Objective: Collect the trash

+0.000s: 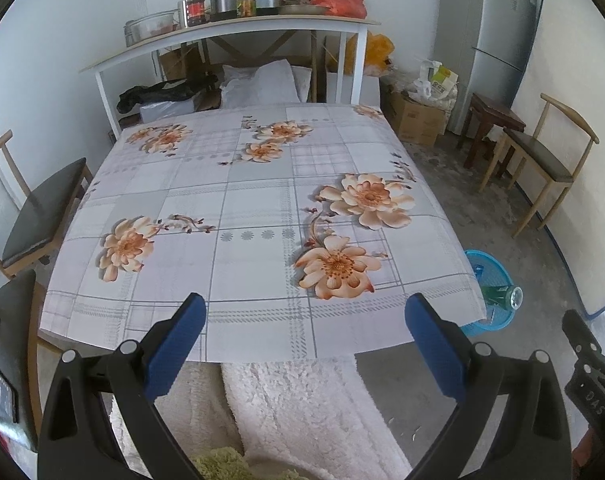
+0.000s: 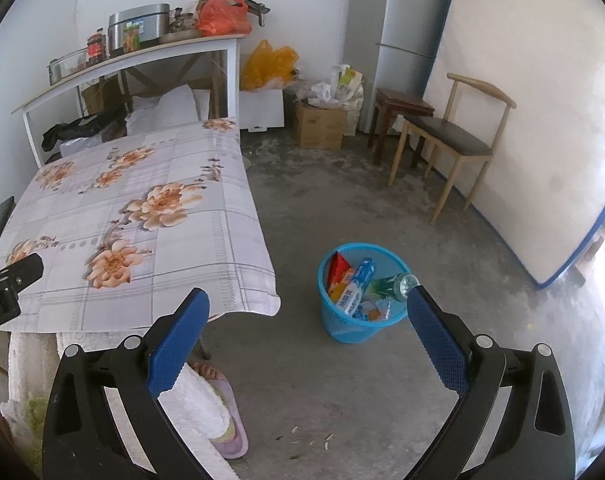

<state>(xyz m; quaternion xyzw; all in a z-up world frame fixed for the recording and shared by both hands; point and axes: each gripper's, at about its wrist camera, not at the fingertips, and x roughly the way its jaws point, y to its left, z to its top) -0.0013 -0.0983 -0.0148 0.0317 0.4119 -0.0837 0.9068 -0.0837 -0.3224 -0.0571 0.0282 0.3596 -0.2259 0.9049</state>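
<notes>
Here we see the floral tablecloth point(image 1: 238, 200) filling mid-frame, bare; our left gripper point(image 1: 304, 308) and right gripper point(image 2: 308, 304) gape, holding nothing. Trash fills the blue bin point(image 2: 342, 324) on the concrete floor point(image 2: 382, 200), centre-right.

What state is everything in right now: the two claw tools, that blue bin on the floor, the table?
Left gripper: open, holding nothing, above the table's near edge.
Right gripper: open, holding nothing, above the floor.
Blue bin: upright on the floor beside the table, holding trash.
Green bottle: in the bin, leaning on its rim.
Packets: standing inside the bin.
Table: covered by a flowered cloth, nothing on it.
</notes>
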